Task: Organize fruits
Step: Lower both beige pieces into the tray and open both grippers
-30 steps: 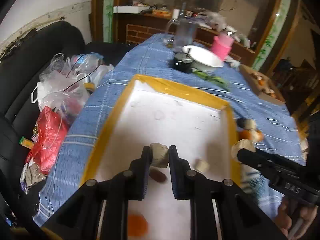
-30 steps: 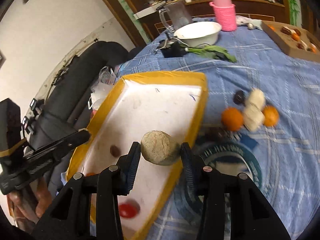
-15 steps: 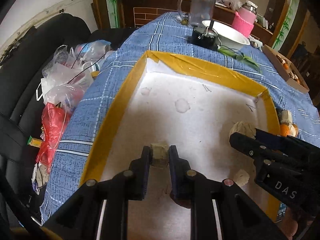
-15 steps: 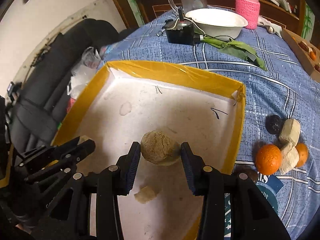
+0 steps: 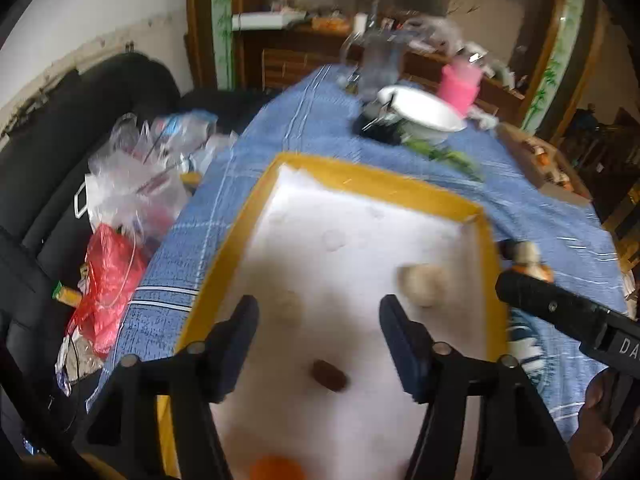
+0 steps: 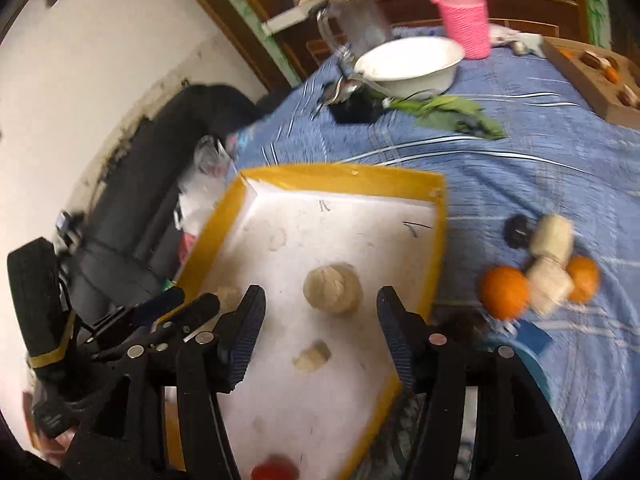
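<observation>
A white tray with a yellow rim (image 5: 360, 184) (image 6: 340, 174) lies on the blue cloth. My left gripper (image 5: 320, 320) hangs over it, jaws opening, nothing between them; a small pale piece (image 5: 288, 304) lies blurred on the tray just beyond. My right gripper (image 6: 320, 320) is also opening and holds nothing; a round beige fruit (image 6: 332, 288) (image 5: 424, 284) rests on the tray ahead of it. Also in the tray are a pale chunk (image 6: 312, 356), a brown date (image 5: 328, 376), an orange fruit (image 5: 276, 468) and a red fruit (image 6: 274, 472).
Right of the tray lie two oranges (image 6: 504, 292), pale pieces (image 6: 552, 236) and a dark fruit (image 6: 518, 232). Farther back stand a white bowl (image 6: 408, 64), a pink cup (image 6: 466, 24), green leaves (image 6: 452, 110) and a wooden box (image 6: 592, 76). Plastic bags (image 5: 132, 196) sit on a black sofa at left.
Both grippers have opened. The small pale piece left the left gripper and the round beige fruit left the right one; both now lie on the tray. Both grippers drew back.
</observation>
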Demonstrator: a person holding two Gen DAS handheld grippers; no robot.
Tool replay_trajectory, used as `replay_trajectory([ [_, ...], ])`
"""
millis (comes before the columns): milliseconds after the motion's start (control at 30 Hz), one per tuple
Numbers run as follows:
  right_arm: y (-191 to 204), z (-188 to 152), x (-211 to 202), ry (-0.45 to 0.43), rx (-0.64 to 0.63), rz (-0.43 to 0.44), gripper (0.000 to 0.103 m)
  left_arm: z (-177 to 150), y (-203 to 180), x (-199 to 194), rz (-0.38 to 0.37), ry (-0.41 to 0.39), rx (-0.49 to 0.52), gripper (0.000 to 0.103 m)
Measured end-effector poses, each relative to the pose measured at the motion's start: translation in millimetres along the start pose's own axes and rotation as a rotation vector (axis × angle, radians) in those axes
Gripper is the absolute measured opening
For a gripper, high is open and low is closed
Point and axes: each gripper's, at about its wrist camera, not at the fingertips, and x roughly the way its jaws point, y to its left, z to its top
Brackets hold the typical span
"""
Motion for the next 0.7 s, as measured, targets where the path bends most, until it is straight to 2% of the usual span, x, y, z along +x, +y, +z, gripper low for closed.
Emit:
replay_trajectory([
  [133,-18.1,-19.9,-35.7,-0.03,0.018,-0.003,0.062,-11.3,-29.1,-30.7,-0.07,-0.046,0.007,0.07],
  [300,-55.3,-47.7,-65.7,-0.046,0.069,-0.034,0.062,-29.0,-71.1,-47.3,-0.173,-0.044,0.049,0.07],
  [533,-99.7,-80.2,-95.7,-0.058,0.135,-0.067,0.057,-51.7,-121.2,-48.2,-0.196,0.004,0.134,0.07],
  [700,-114.5,-96.1,-105.7,-0.063,0.163,-0.063,0.054,-66.1,-136.6,-54.3,-0.199,0.025,0.155,0.07],
])
